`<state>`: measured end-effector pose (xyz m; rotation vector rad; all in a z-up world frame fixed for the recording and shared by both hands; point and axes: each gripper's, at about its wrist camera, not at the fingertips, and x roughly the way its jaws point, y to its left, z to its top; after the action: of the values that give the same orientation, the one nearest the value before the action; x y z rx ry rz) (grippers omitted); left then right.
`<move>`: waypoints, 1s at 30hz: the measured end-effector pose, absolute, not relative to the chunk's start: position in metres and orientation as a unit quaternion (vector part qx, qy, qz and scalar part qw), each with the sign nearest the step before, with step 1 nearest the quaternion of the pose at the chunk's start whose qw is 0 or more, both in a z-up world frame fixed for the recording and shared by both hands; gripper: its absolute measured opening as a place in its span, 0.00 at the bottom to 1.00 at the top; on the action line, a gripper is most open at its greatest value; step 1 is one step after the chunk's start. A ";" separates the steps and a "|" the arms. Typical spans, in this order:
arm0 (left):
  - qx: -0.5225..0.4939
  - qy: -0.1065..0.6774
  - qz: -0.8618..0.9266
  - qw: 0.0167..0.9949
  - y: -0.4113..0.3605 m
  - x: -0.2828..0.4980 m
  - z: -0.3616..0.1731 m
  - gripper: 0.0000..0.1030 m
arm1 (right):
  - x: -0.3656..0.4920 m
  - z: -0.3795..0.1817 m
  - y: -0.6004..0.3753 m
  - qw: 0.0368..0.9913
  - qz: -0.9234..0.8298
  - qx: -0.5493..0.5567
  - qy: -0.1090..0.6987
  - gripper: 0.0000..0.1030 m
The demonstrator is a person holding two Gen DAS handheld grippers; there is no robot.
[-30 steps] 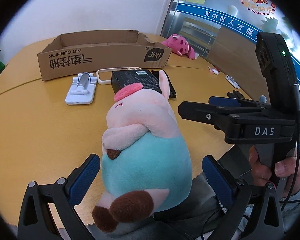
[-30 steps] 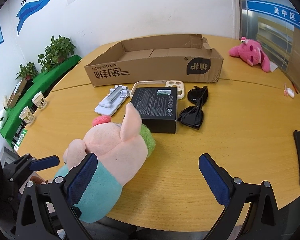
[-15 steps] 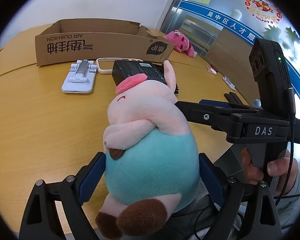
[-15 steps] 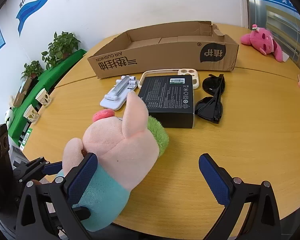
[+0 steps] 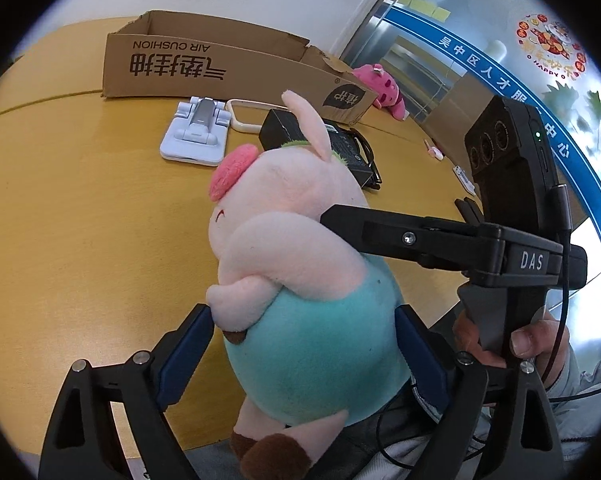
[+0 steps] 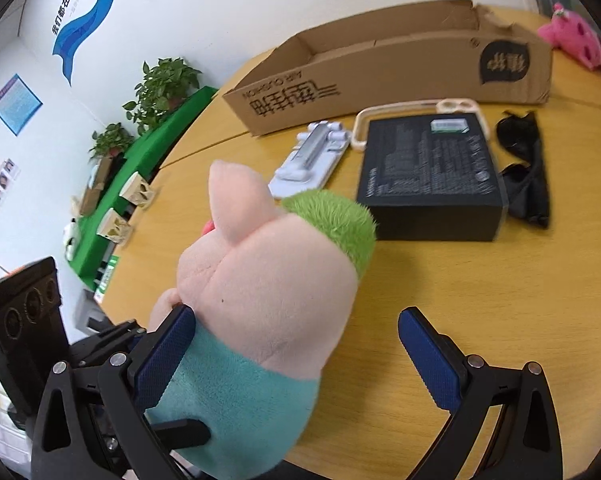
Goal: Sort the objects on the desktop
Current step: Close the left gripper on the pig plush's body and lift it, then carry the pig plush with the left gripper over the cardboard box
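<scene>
Left wrist view: the left gripper [image 5: 304,356] has closed in from a wider spread and now clasps the plush pig [image 5: 296,280] by its teal belly, a blue pad pressed into each flank. The toy stands upright between the jaws at the near edge of the table [image 5: 80,208], its brown feet hanging below the pads. Ahead of the jaws lie a white phone stand [image 5: 194,136], a black box [image 5: 320,140] with a cream phone case [image 5: 244,114] beside it, and beyond them the open cardboard box [image 5: 220,68]. A pink plush [image 5: 382,88] lies far ahead to the right. The right gripper's black finger crosses in from the right and touches the pig's shoulder.

Right wrist view: the right gripper [image 6: 300,356] stands spread wide, holding nothing. Its left pad rests against the pig's side, while its right pad hangs apart over bare tabletop. Sunglasses [image 6: 524,168] lie just right of the black box ahead.

The step in hand appears to be picking up the pig for sorting. The next move likely calls for a lift clear of the table edge, then a carry over the smaller items toward the cardboard box, with the soft body held firmly enough not to slip.
</scene>
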<state>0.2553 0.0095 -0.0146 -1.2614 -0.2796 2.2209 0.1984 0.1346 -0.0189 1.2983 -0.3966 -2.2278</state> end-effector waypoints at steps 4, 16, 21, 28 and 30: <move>-0.470 -0.102 0.832 0.275 0.015 0.256 -0.012 0.84 | 0.195 -0.024 0.132 0.296 -0.809 0.479 -0.166 0.87; -0.443 -0.085 0.847 0.283 0.039 0.256 0.013 0.73 | 0.215 0.013 0.133 0.302 -0.842 0.420 -0.152 0.68; -0.401 -0.063 0.863 0.301 0.051 0.235 0.052 0.72 | 0.208 0.052 0.150 0.285 -0.869 0.370 -0.165 0.67; -0.340 -0.048 0.889 0.303 0.052 0.158 0.109 0.72 | 0.145 0.119 0.154 0.286 -0.898 0.300 -0.146 0.66; -0.335 -0.049 0.892 0.300 0.046 0.128 0.114 0.72 | 0.117 0.129 0.152 0.289 -0.900 0.292 -0.146 0.65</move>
<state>0.1280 0.0459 0.1140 -0.8902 -0.1293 2.3669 0.1169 0.1523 0.1292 0.7792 -0.3897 -2.4030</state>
